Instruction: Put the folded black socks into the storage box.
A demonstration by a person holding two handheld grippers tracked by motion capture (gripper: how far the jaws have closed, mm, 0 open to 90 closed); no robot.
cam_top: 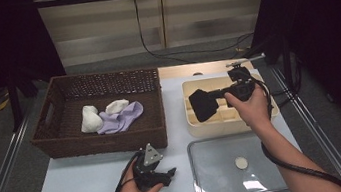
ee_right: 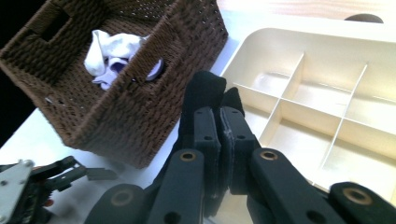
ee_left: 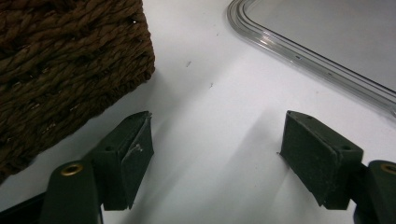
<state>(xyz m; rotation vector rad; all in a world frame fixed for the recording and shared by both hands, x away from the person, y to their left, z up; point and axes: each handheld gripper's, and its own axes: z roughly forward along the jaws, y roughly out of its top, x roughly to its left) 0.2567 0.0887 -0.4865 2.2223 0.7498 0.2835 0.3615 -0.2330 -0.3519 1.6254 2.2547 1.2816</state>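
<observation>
My right gripper (cam_top: 215, 98) is shut on a black sock (cam_top: 202, 105) and holds it above the left side of a cream divided box (cam_top: 198, 128). In the right gripper view the sock (ee_right: 205, 91) sticks up past the closed jaws of that gripper (ee_right: 219, 116), with the box's compartments (ee_right: 327, 116) to the right. My left gripper (cam_top: 167, 174) rests low on the white table by the front of a brown wicker basket (cam_top: 99, 141). In its own view the left gripper (ee_left: 217, 126) stands open with bare table between its fingers.
The basket holds a white sock (cam_top: 90, 120), another white one and a lilac sock (cam_top: 123, 117). A clear lid (cam_top: 239, 167) with a small white disc (cam_top: 241, 162) lies at the front right. Its rim (ee_left: 317, 51) lies just ahead of the left gripper, and the basket's corner (ee_left: 60, 60) is close on the left.
</observation>
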